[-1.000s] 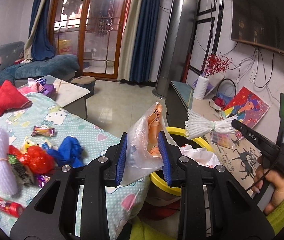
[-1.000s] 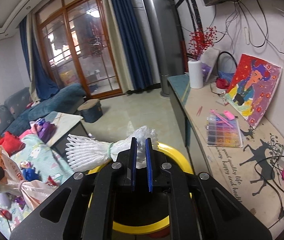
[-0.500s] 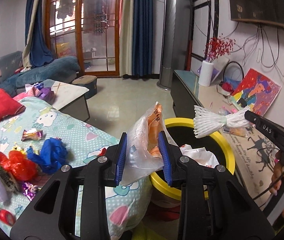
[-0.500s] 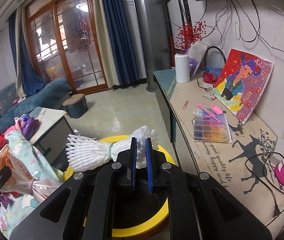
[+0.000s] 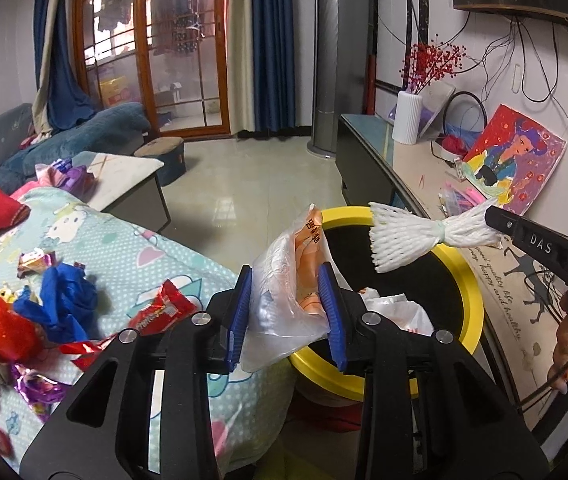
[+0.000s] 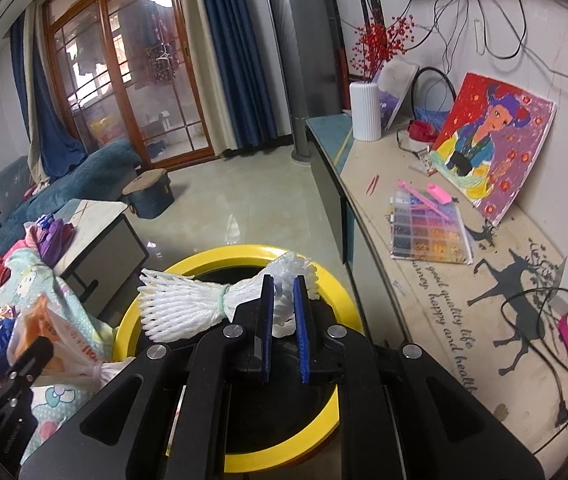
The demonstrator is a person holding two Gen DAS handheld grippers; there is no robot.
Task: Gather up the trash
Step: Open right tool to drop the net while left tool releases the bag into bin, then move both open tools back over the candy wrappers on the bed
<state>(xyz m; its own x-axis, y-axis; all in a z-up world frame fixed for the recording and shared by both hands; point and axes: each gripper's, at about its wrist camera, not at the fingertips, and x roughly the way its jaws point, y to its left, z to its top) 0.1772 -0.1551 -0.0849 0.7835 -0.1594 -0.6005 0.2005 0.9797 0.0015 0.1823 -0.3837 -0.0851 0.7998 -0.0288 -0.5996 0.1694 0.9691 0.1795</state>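
Note:
My left gripper [image 5: 284, 276] is shut on a crumpled clear and orange plastic bag [image 5: 304, 240], held at the near left rim of a black bin with a yellow rim [image 5: 472, 292]. My right gripper [image 6: 284, 284] grips a white foam net sleeve [image 6: 180, 308] by its tied end, and its jaws are opening with the net still between the pads. The net hangs level over the bin's mouth [image 6: 348, 292]. In the left wrist view the foam net [image 5: 404, 236] sticks out of the right gripper [image 5: 492, 216] above the bin.
A cartoon-print cloth [image 5: 132, 248] at left carries several wrappers, a blue crumpled piece [image 5: 64, 300] and a red packet [image 5: 160, 312]. White bags [image 5: 396, 312] lie inside the bin. A long cabinet at right holds a bead box [image 6: 428, 232], a painting [image 6: 492, 140] and a vase [image 6: 364, 112].
Both grippers have sunk toward the bin, and the left one has come closer to its rim with the bag. The gap between the right pads has widened slightly.

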